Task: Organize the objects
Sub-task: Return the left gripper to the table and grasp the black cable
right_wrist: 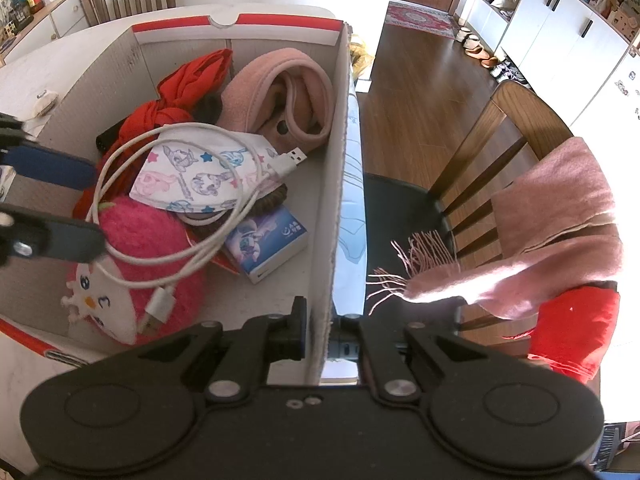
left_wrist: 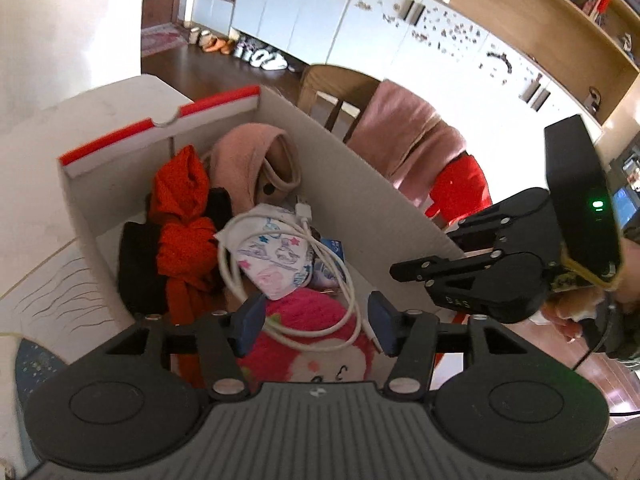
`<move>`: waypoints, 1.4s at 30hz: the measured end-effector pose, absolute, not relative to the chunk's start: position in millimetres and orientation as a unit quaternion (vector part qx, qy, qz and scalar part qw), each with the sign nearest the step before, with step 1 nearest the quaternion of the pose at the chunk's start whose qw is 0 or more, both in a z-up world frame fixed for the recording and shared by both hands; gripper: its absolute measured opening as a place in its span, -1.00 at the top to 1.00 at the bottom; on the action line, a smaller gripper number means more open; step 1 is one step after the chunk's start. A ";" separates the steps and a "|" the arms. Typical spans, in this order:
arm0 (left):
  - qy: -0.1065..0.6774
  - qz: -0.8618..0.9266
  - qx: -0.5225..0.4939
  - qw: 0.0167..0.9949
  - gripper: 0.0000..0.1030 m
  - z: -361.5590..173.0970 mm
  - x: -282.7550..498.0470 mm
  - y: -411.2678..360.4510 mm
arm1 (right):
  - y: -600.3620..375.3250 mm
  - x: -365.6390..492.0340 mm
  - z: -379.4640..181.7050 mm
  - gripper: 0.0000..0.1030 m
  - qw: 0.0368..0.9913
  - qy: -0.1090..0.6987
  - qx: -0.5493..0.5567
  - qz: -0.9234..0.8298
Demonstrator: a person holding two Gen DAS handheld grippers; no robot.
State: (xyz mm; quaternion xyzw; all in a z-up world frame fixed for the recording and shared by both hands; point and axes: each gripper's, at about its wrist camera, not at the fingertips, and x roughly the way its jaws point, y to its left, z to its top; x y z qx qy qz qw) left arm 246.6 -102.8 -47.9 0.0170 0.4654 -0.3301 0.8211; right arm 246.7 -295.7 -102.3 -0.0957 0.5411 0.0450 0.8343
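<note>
Hovering over the cardboard box (left_wrist: 372, 168), the left gripper (left_wrist: 316, 320) has its blue-padded jaws spread apart with nothing pressed between them; a loop of the white USB cable (left_wrist: 344, 280) lies just below the gap, in the lower centre of the left wrist view. No earlier view is at hand to compare. The cable rests on a pink plush toy (left_wrist: 320, 340) and across a patterned face mask (left_wrist: 276, 256) in the middle of the box. To the left in that frame a red cloth (left_wrist: 180, 216) lies bunched over something black, and a pink hat (left_wrist: 248, 160) sits toward the far end by the red-striped flap.

At the bottom centre of the right wrist view, the right gripper (right_wrist: 326, 340) is clamped onto the box's side wall, one finger (right_wrist: 292, 336) inside and the other outside. A small blue box (right_wrist: 268, 244) lies on the box floor beside the wall, partly under the mask. The left gripper's fingers enter from the left edge, just above the plush toy.

Right of the box stands a wooden chair (right_wrist: 472, 152) with a pink scarf (right_wrist: 552, 232) draped over its back.
</note>
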 end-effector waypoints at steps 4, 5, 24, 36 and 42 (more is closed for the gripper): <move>0.444 -0.318 0.010 0.838 -0.15 -31.4 235.3 -83.4 | -296.1 246.6 -102.3 0.85 0.834 0.541 -0.096 0.045; 0.438 -0.312 0.006 0.843 -0.20 -26.9 232.7 -77.0 | -296.3 246.6 -102.2 0.85 0.834 0.541 -0.096 0.045; 0.431 -0.093 -0.028 0.897 -0.67 -19.3 207.3 96.3 | -300.9 247.4 -103.4 0.78 0.832 0.543 -0.103 0.050; 0.516 0.006 -0.056 0.855 -0.87 -94.8 172.9 139.2 | -304.1 245.6 -102.4 0.78 0.831 0.544 -0.103 0.049; 0.527 0.043 -0.088 0.844 -0.87 -115.8 143.3 139.8 | -305.5 244.8 -102.0 0.77 0.831 0.545 -0.103 0.048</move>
